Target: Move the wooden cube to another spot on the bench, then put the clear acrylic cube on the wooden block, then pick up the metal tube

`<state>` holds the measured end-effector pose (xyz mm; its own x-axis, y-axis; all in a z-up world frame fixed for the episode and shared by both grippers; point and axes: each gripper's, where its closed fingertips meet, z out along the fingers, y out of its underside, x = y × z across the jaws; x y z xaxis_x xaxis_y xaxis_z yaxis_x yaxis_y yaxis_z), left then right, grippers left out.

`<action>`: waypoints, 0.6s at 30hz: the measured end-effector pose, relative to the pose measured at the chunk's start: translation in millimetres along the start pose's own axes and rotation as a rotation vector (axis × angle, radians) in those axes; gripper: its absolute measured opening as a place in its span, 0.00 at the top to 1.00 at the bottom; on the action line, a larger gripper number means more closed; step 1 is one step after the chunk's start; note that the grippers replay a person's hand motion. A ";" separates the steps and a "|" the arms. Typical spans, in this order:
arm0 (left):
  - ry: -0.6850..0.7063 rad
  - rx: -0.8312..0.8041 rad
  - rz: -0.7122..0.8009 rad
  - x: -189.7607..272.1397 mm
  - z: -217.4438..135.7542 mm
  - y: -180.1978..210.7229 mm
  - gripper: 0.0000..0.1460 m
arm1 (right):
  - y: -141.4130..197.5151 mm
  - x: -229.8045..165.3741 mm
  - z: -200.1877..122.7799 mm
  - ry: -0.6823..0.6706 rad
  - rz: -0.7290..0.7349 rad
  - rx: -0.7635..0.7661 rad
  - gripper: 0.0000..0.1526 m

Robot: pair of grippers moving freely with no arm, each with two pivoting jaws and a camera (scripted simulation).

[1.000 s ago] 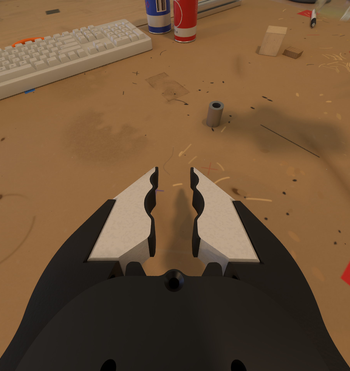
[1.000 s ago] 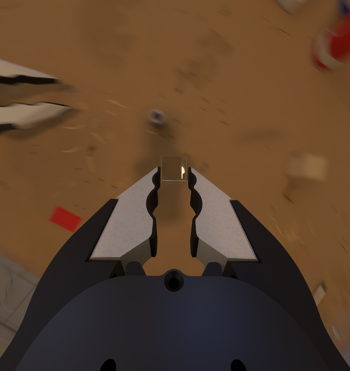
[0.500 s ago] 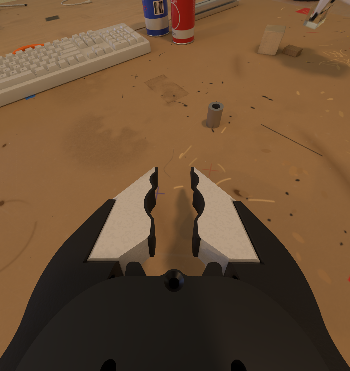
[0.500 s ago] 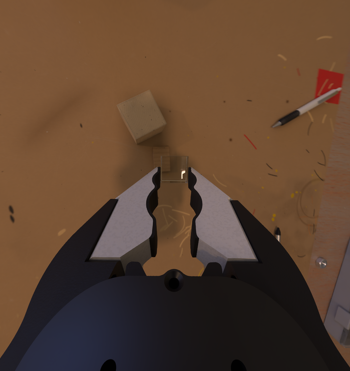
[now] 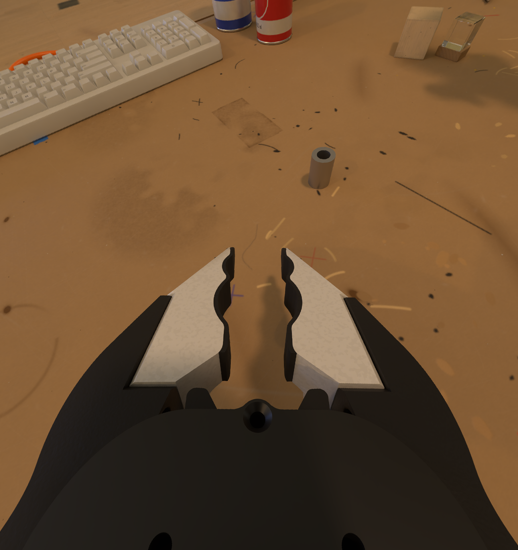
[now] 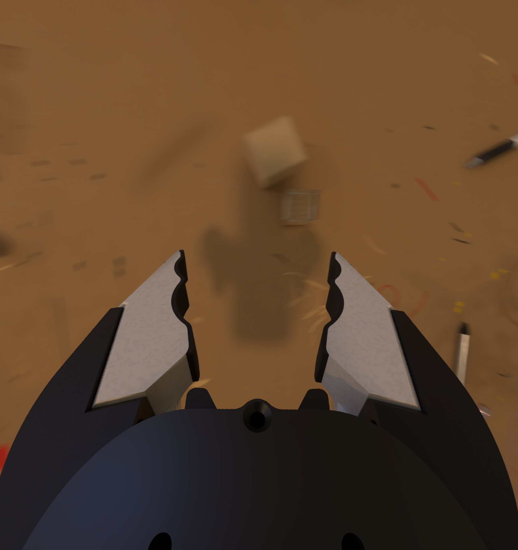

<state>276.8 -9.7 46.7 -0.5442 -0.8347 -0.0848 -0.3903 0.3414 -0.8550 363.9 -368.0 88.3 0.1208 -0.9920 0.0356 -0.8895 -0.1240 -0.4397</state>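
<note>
right jaws: spread wide, nothing between them, right gripper [image 6: 257,253] hanging over the bench [image 6: 132,89] looking down; that view is pretty smeared
left jaws: only a narrow gap, empty too, left gripper [image 5: 257,249] low over the bare middle of the bench
acrylic cube [image 5: 463,31]: sitting on top of the little wood block [image 5: 451,53], free of both grippers; from the right wrist it's a faint clear square [image 6: 300,206] just past the fingertips, and the block under it is too blurry to pick out there
wood cube [image 5: 418,32]: the pale bigger one, just beside the block and its clear topper, toward the far right corner in the left view; in the right view [image 6: 274,150] it's right behind the clear one
tube [image 5: 321,168]: grey, standing upright, hole facing up, out in the open ahead of the left gripper and a bit right, well apart from the stack
keyboard [image 5: 97,71]: beige, angled along the far left side
cans: blue one [image 5: 232,15] and red one [image 5: 274,22] side by side at the far edge, just past the keyboard's end
pen [image 6: 501,145]: black and white, off to the right of the cubes
</note>
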 end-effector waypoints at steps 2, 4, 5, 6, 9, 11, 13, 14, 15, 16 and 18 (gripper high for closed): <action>0.001 0.006 -0.011 0.8 1.0 -0.6 0.79 | 7.6 -60.6 -32.3 -0.142 -0.070 0.102 0.44; -0.004 0.024 -0.030 1.6 1.0 -0.8 0.79 | 20.0 -133.8 -53.4 -0.281 -0.186 0.169 0.54; -0.011 0.032 -0.030 1.8 0.8 -0.8 0.79 | 26.3 -168.0 -58.3 -0.337 -0.235 0.193 0.61; -0.020 0.039 -0.029 1.9 0.6 -1.0 0.79 | 32.9 -197.6 -58.9 -0.374 -0.275 0.201 0.66; -0.039 0.058 -0.051 3.6 0.7 -1.7 0.78 | 38.6 -245.0 -36.9 -0.360 -0.311 0.161 0.65; -0.058 0.076 -0.034 4.1 -0.4 -1.8 0.78 | 32.1 -250.6 -13.1 -0.256 -0.265 0.124 0.54; -0.067 0.085 -0.018 4.9 -1.8 -1.7 0.76 | 22.2 -254.4 4.1 -0.177 -0.245 0.129 0.48; -0.067 0.085 -0.012 5.4 -2.3 -1.8 0.75 | 18.1 -256.4 8.3 -0.145 -0.235 0.139 0.47; -0.066 0.084 -0.008 5.5 -2.5 -1.7 0.75 | 16.4 -258.9 10.6 -0.121 -0.234 0.128 0.46; -0.063 0.083 -0.007 5.6 -2.6 -1.6 0.75 | 15.8 -263.4 11.3 -0.105 -0.241 0.112 0.46; -0.053 0.084 -0.012 6.0 -2.5 -1.6 0.75 | 16.8 -279.1 11.4 -0.133 -0.278 0.091 0.47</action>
<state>272.3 -14.2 48.9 -0.4992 -0.8608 -0.0991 -0.3319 0.2956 -0.8958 320.3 -92.9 60.7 0.4158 -0.9081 0.0504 -0.7717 -0.3816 -0.5087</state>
